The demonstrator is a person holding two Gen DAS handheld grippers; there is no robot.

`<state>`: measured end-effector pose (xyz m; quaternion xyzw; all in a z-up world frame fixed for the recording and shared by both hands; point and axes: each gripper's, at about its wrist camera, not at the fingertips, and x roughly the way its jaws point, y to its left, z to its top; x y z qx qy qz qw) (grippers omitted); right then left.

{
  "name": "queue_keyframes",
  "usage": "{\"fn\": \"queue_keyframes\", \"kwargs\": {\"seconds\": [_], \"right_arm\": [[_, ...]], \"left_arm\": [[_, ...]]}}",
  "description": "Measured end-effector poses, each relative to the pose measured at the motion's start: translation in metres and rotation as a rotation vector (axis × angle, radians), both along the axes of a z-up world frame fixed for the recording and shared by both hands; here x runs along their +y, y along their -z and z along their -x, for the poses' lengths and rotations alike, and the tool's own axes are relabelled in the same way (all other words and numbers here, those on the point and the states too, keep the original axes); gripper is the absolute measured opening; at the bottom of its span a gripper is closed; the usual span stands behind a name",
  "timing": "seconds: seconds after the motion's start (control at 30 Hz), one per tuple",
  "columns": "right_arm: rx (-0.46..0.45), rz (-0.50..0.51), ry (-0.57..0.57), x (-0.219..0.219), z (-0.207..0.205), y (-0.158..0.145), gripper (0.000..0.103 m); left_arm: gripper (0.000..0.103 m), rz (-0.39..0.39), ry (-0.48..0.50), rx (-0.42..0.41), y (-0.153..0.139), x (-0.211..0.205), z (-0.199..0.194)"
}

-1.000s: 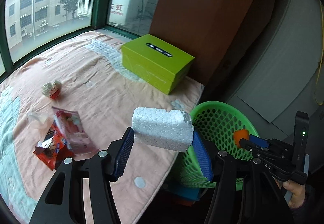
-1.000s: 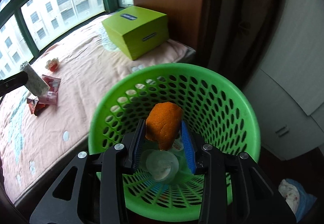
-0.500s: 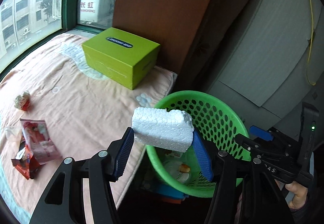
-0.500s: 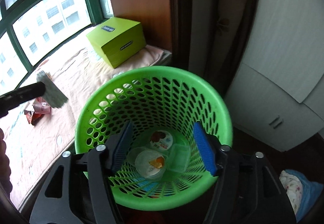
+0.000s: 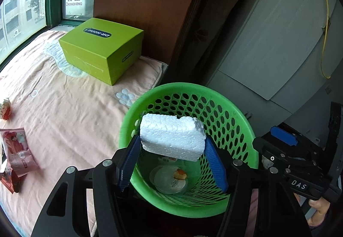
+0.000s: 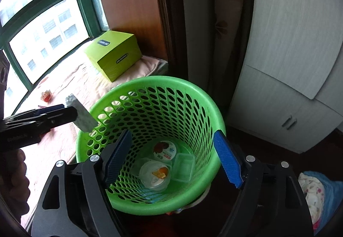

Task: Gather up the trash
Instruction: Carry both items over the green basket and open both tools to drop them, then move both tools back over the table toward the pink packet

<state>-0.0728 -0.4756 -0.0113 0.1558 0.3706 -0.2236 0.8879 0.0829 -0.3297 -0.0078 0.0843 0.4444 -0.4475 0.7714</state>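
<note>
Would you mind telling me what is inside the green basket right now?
The green basket holds a round lidded cup, a printed foil lid and a clear square tub. Anything beneath them is covered.

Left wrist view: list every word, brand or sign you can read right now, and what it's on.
"DR-HONG": oval label on the lid of the green box.
"长虹 CHANGHONG": sign outside the window.
"DAS": tag on the right gripper.
Box side label, wrapper print, and cup lids in the basket: too small or blurred.
</note>
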Motion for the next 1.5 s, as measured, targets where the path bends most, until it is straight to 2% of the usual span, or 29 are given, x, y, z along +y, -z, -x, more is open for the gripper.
{"fn": "queue_keyframes", "kwargs": {"seconds": [0.07,0.13,0.33,0.57,1.23,1.5], "right_arm": [[-0.002,-0.004,0.001,-0.001,0.001,0.0,0.079],[-0.004,-0.01,0.0,-0.001,0.0,0.0,0.079],[-0.005,-0.018,-0.03,0.009,-0.005,0.001,0.079],[-0.001,-0.018,-0.088,0.027,-0.019,0.001,0.08],[0.004,-0.052,-0.329,0.104,-0.093,0.0,0.081],[0.013,-0.155,-0.43,0.134,-0.136,0.008,0.081]], "left_arm": [[0.063,0.003,0.006,0.003,0.001,-0.001,0.002],[0.072,0.01,0.002,0.002,0.0,0.001,0.004],[0.072,0.017,-0.031,0.009,0.001,0.014,-0.001],[0.072,0.009,-0.125,0.001,0.0,0.051,-0.014],[0.072,-0.015,-0.5,-0.003,0.009,0.216,-0.076],[0.072,-0.023,-0.624,-0.002,0.011,0.278,-0.097]]}}
